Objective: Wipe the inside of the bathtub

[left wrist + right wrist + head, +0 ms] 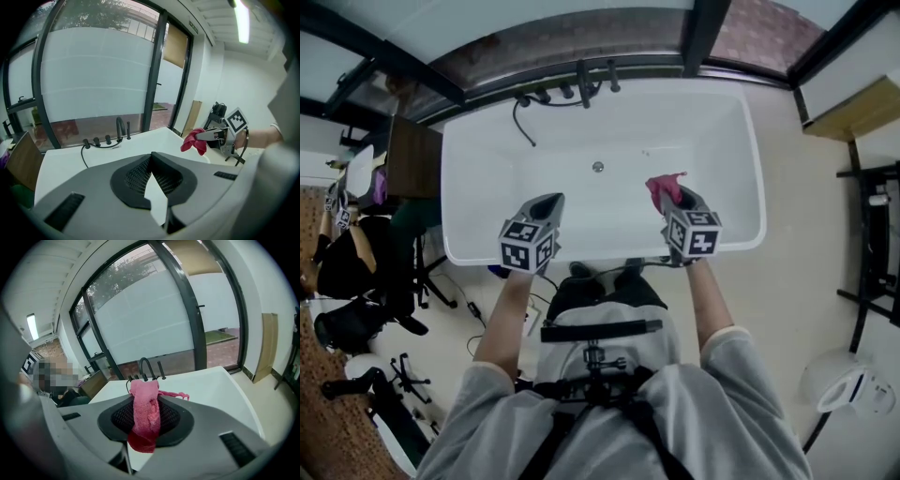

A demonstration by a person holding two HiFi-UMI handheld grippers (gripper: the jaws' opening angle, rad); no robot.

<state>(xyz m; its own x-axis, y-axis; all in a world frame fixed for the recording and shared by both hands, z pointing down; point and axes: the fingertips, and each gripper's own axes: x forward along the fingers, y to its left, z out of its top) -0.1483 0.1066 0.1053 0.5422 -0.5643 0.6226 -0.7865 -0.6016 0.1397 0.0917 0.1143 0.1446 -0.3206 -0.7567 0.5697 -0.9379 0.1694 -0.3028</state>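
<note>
1. Nearest me, my left gripper (546, 200) hovers over the near left part of the white rectangular bathtub (609, 122), its jaws together with nothing between them.
2. My right gripper (680, 195) is level with it over the tub's near right part, its jaws clamped on a crumpled pink-red terry cloth (664, 187).
3. In the right gripper view the cloth (144, 418) runs up between the dark ribbed pads (171, 416) and spills past their tips.
4. Seen from the left gripper view, it (193, 140) hangs in the air above the tub's rim.
5. Beyond, a small round metal drain (597, 167) sits mid-basin.
6. On the far rim stand a black curved faucet (583, 89) and its black handles.
7. Behind them rises a dark-framed frosted-glass window (150, 324).
</note>
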